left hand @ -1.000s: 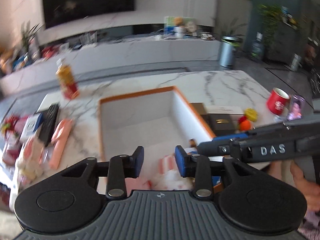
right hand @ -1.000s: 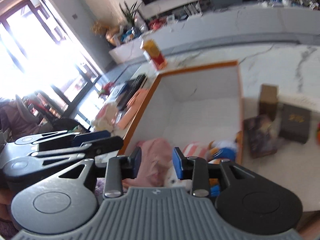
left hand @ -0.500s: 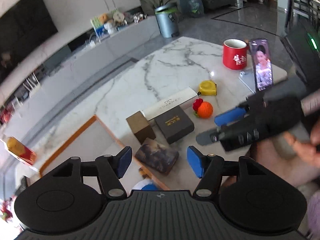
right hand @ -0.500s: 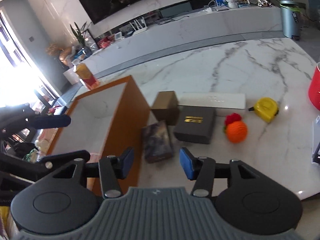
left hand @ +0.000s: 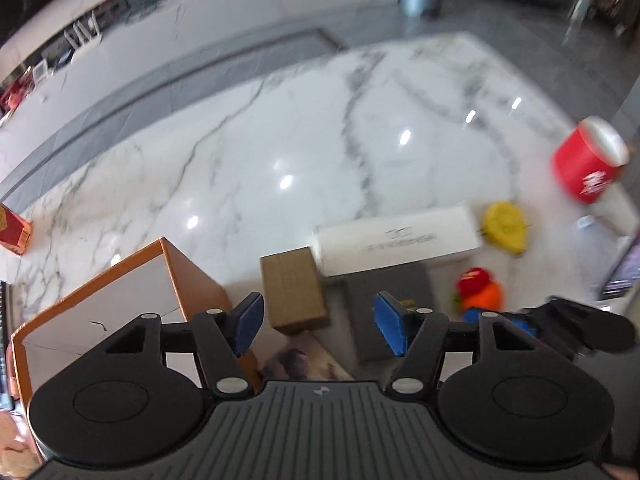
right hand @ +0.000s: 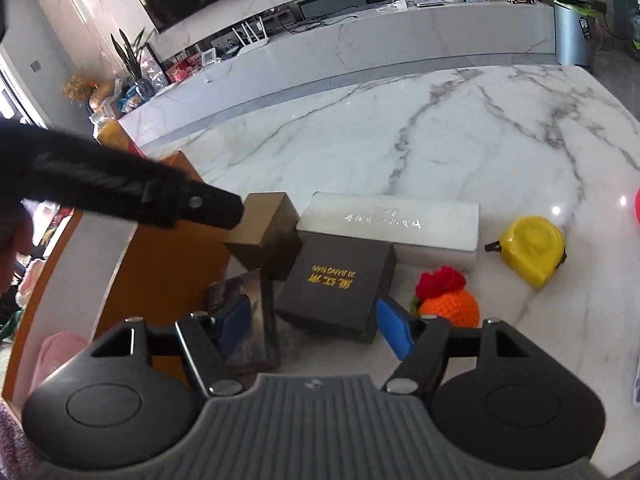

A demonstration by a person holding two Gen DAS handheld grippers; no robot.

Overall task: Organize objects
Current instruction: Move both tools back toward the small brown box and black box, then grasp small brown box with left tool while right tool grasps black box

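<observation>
An orange-walled bin (left hand: 188,280) (right hand: 168,264) stands on the marble table, a pink plush (right hand: 56,352) inside it. Beside it lie a brown box (left hand: 292,292) (right hand: 268,236), a long white box (left hand: 400,240) (right hand: 400,224), a dark grey box (left hand: 392,300) (right hand: 336,284) and a picture-printed box (left hand: 304,362) (right hand: 252,320). My left gripper (left hand: 318,326) is open and empty above the brown box. My right gripper (right hand: 314,326) is open and empty over the dark grey box.
A crocheted orange ball (left hand: 480,294) (right hand: 450,300), a yellow tape measure (left hand: 506,228) (right hand: 534,248) and a red mug (left hand: 588,166) lie to the right. A red drink carton (left hand: 12,230) stands far left. A phone (left hand: 624,268) leans at the right edge.
Both grippers swung away from the bin's inside toward the boxes on its right and came down closer to them. Both have opened wider.
</observation>
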